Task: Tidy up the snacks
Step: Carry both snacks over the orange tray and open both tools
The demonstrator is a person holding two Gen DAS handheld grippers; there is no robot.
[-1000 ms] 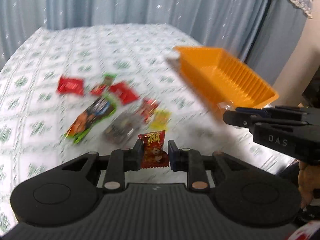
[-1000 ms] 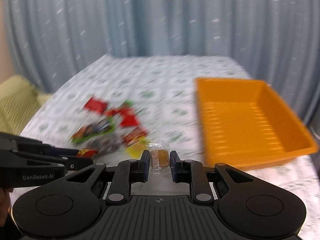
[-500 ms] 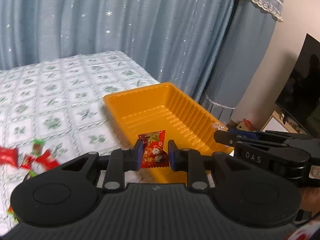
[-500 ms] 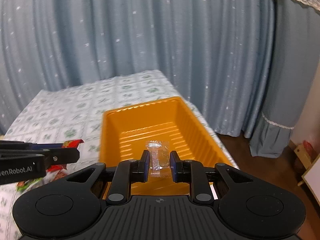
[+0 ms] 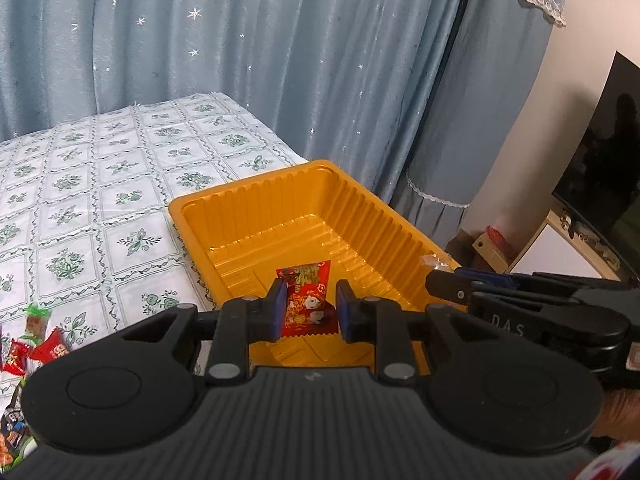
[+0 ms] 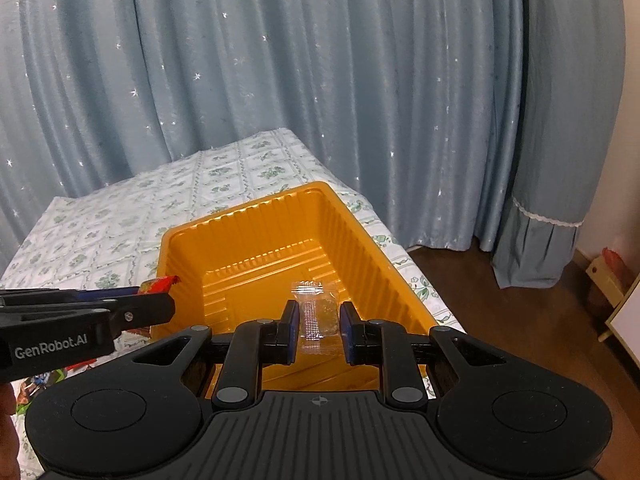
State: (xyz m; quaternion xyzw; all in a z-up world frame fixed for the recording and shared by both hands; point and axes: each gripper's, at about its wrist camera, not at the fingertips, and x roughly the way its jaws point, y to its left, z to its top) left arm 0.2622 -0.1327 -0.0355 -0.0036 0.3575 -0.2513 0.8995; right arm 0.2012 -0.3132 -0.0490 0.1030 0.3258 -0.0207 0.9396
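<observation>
An empty orange tray [image 5: 248, 208] [image 6: 256, 216] sits at the right edge of the floral tablecloth. My left gripper [image 5: 311, 312] is shut on a red snack packet [image 5: 307, 304] and holds it over the tray's near end. My right gripper [image 6: 318, 326] is shut on a clear candy packet [image 6: 316, 312], also over the tray's near end. The right gripper [image 5: 444, 280] shows at the right of the left wrist view. The left gripper [image 6: 160, 304] shows at the left of the right wrist view with the red packet [image 6: 158, 283] in its tip.
Several loose snacks [image 5: 36, 340] lie on the tablecloth [image 5: 80, 200] left of the tray. Blue curtains [image 6: 280, 80] hang behind the table. The table edge drops to a wooden floor [image 6: 520, 300] on the right, with a TV [image 5: 600, 184] beyond.
Both grippers have swung right from the snack pile to above the orange tray, each carrying its packet. In the last half second they closed in a little further over the tray.
</observation>
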